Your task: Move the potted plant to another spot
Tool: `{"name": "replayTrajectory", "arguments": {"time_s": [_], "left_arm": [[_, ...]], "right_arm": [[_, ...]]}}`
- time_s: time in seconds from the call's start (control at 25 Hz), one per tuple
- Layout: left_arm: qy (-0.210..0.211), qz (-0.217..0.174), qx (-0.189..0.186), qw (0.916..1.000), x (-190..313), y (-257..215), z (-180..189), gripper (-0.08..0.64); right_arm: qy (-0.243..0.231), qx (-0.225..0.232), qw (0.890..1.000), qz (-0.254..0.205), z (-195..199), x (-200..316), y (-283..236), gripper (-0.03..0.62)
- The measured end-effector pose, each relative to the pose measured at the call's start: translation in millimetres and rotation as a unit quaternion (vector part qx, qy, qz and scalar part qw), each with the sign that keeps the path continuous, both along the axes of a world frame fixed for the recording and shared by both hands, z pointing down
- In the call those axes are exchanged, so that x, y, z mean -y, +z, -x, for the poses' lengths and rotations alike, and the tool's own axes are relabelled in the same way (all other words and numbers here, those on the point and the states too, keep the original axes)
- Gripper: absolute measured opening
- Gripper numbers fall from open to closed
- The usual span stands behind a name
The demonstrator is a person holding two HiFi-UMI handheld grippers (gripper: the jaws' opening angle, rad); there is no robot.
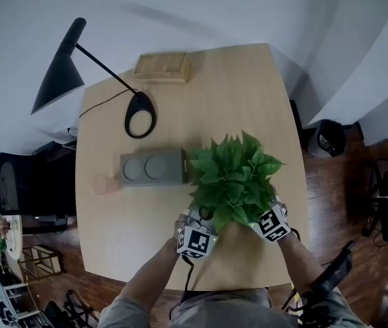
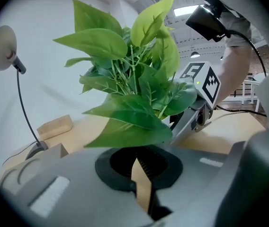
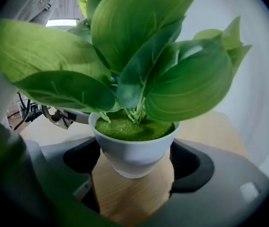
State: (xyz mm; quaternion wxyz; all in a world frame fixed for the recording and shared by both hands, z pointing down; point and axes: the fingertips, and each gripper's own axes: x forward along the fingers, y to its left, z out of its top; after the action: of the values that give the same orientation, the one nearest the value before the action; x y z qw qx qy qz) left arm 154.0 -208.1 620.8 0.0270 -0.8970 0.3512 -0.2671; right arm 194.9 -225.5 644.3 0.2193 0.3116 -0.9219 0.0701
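R gripper (image 3: 132,171) grips potted plant (image 3: 133,150); upright, stems vertical.

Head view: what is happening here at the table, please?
A person holds a gripper in each hand near the front of a wooden table. The right gripper has the white pot of the potted plant between its jaws and appears to grip it. The left gripper sits under the leaves, its jaws together and empty. The plant is next to a grey box.
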Motion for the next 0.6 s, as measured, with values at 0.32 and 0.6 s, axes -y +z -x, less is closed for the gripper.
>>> {"name": "replayTrajectory", "arguments": {"time_s": [0.32,0.6], "left_arm": [[0.028,-0.007,0.011,0.9995,-6,1,-11,0.002],[0.025,-0.016,0.011,0.9995,-9,-11,-12,0.002]], "right_arm": [[0.004,0.001,1.000,-0.013,3,11,-3,0.507],[-0.005,0.020,1.000,-0.008,3,10,-13,0.497]]}}
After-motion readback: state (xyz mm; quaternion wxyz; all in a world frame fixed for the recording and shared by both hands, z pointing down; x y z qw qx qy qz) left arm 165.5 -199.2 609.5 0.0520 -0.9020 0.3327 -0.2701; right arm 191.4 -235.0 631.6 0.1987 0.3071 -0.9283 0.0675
